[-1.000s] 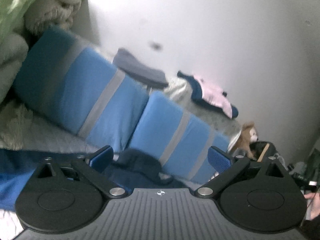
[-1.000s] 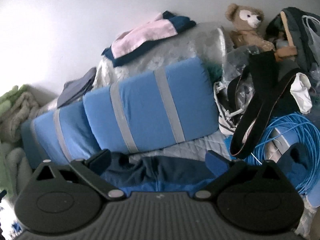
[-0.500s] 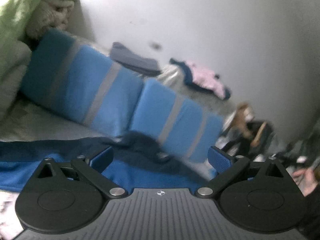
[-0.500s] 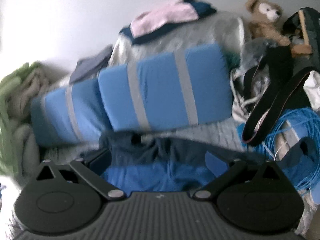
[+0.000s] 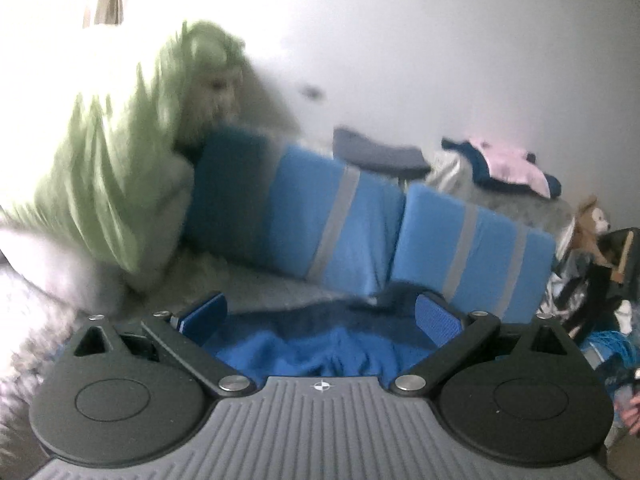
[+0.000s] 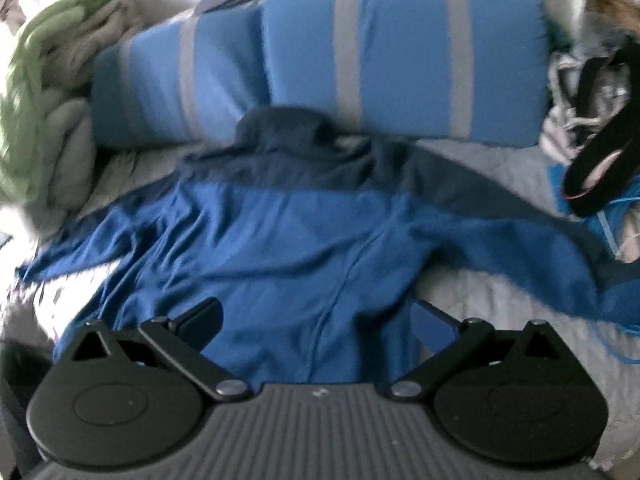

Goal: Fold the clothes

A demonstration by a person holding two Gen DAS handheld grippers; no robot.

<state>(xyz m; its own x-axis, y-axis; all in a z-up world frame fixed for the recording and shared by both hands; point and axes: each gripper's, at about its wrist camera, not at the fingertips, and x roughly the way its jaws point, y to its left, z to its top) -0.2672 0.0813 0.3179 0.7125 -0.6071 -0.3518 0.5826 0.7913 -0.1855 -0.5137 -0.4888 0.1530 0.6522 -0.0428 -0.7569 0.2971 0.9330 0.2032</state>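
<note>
A blue jacket (image 6: 304, 248) with a dark navy collar and shoulders lies spread and wrinkled on the grey quilted bed (image 6: 492, 300), its sleeves reaching out to both sides. My right gripper (image 6: 320, 316) hovers open over the jacket's lower body, nothing between its fingers. In the left wrist view the same jacket (image 5: 320, 344) bunches just below my left gripper (image 5: 320, 312), which is also open with blue pads apart. Both views are blurred by motion.
Two blue pillows with grey stripes (image 6: 400, 52) lean behind the jacket. A green and grey blanket pile (image 5: 104, 168) sits at the left. Folded clothes (image 5: 508, 164), a teddy bear (image 5: 592, 224), a black strap (image 6: 600, 152) and blue cable (image 6: 616, 216) crowd the right.
Both grippers have tilted downward and drawn closer to the bed, so the jacket now fills the right view. The left view has swung left toward the blanket pile. Both stayed open.
</note>
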